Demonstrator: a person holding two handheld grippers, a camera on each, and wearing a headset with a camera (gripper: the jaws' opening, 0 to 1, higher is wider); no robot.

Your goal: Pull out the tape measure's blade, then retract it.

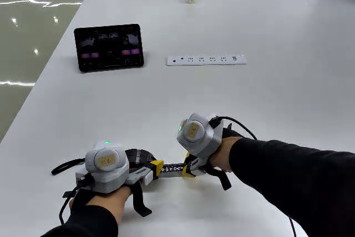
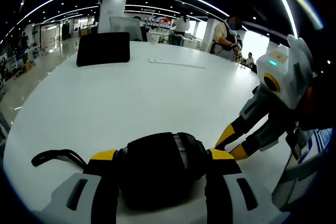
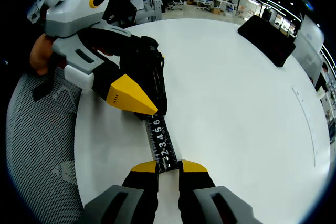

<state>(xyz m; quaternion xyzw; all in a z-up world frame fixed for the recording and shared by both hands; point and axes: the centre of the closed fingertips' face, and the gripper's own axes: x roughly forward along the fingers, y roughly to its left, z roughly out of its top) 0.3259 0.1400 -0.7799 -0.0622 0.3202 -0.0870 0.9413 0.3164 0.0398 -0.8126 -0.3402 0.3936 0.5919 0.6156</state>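
Slipping is the danger: the right gripper [image 3: 168, 167] pinches the blade [image 3: 159, 137] at its tip, while the left gripper [image 2: 163, 156] squeezes the tape measure [image 2: 160, 174] between its jaws on the counter [image 2: 131, 93]. A weak pinch may let the blade snap back.

My head camera looks steeply down over the white tabletop [image 1: 288, 81]. My left gripper view sits low, tight behind the rounded black tape measure [image 2: 160, 166], facing the flat black tablet [image 2: 103, 49]. My right gripper view looks back along the dark numbered blade [image 3: 160, 142] at that same tape measure.
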